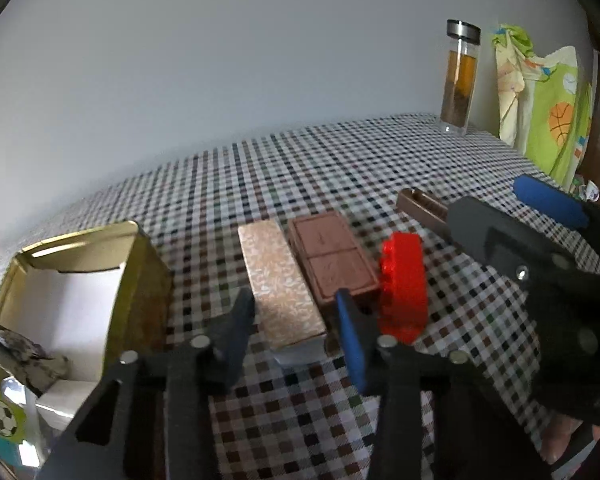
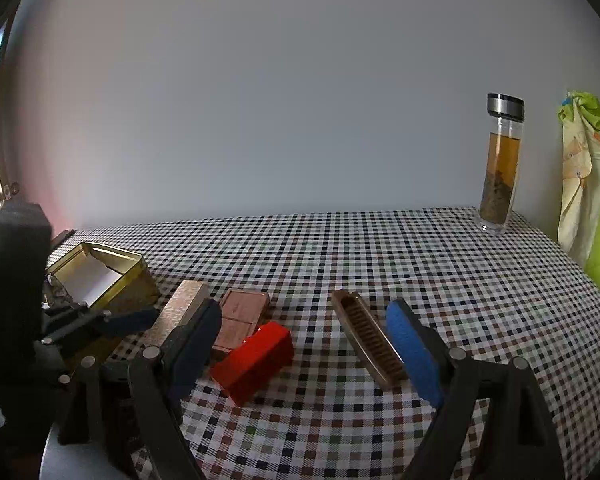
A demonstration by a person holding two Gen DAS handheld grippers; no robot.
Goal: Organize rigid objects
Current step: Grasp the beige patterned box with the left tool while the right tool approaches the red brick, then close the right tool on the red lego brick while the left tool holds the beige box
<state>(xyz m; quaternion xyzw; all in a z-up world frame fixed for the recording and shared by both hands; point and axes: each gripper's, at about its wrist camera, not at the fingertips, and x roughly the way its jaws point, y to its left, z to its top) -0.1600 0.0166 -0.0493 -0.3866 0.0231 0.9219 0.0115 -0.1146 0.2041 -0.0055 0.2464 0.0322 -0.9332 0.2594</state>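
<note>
Beige box (image 1: 282, 288) sits lower centre, between left gripper (image 1: 296, 322) pads, narrow, contact unclear. Square up, pinch mid-sides, then tin (image 1: 140, 276) at lower left. Right gripper (image 2: 304, 356) wide, empty.

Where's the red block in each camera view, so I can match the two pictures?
Left wrist view: red block right of centre, beside the brown box.
Right wrist view: red block left of centre, low, in front of the brown box.
Shared landmark: glass bottle at the table's far right corner.
</note>
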